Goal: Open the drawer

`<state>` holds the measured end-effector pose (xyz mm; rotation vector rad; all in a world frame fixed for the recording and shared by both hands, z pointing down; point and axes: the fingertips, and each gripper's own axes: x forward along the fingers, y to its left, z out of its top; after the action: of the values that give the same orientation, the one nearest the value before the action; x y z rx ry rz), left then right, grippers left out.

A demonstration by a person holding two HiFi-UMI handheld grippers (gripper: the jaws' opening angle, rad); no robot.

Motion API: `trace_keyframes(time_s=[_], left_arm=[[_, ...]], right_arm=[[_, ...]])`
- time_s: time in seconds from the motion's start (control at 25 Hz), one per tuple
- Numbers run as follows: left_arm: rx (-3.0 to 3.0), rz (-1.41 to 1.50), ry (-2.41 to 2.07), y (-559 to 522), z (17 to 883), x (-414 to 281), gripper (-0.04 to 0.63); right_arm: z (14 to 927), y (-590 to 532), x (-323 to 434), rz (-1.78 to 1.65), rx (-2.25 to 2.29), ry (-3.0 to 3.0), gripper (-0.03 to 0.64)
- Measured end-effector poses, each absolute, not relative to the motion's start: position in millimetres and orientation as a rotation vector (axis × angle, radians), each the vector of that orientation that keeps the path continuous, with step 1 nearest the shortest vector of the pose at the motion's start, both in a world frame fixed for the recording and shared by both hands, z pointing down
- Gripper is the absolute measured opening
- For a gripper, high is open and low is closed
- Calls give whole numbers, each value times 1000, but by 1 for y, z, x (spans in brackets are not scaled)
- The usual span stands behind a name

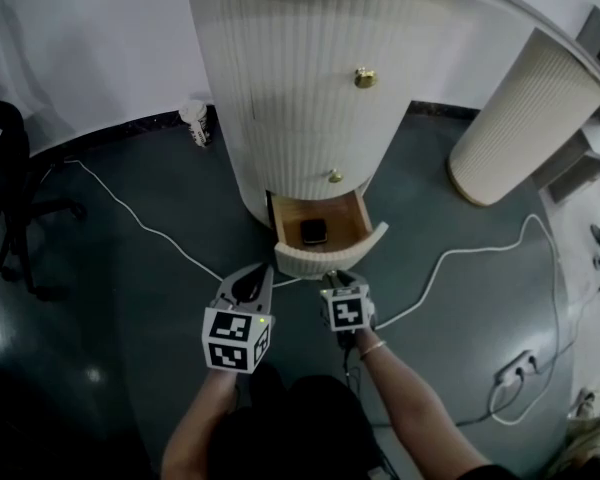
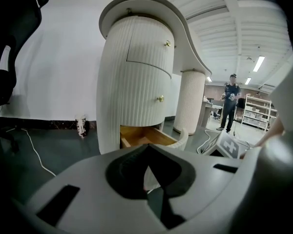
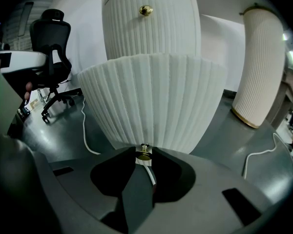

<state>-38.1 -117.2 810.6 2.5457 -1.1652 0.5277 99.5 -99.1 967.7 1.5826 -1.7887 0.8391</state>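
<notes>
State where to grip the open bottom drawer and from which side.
Grip the brass knob at the middle of its ribbed front, coming straight from the front. The front bulges smoothly with no edge to pinch; the knob sticks out, so jaws can close on either side, as the right gripper does.
</notes>
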Motion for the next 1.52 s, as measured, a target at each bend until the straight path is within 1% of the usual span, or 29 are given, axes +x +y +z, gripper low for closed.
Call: trace_keyframes(time_s=[0.56,1.52], left_arm=[[2521,512,-1225,-108,799,-49,3],[2503,543,-1181,-96,806,-40,3]], right_arm=[[972,-45,101,893,1564,-1762,101],[973,-12,103,935,1536,-1712,101]])
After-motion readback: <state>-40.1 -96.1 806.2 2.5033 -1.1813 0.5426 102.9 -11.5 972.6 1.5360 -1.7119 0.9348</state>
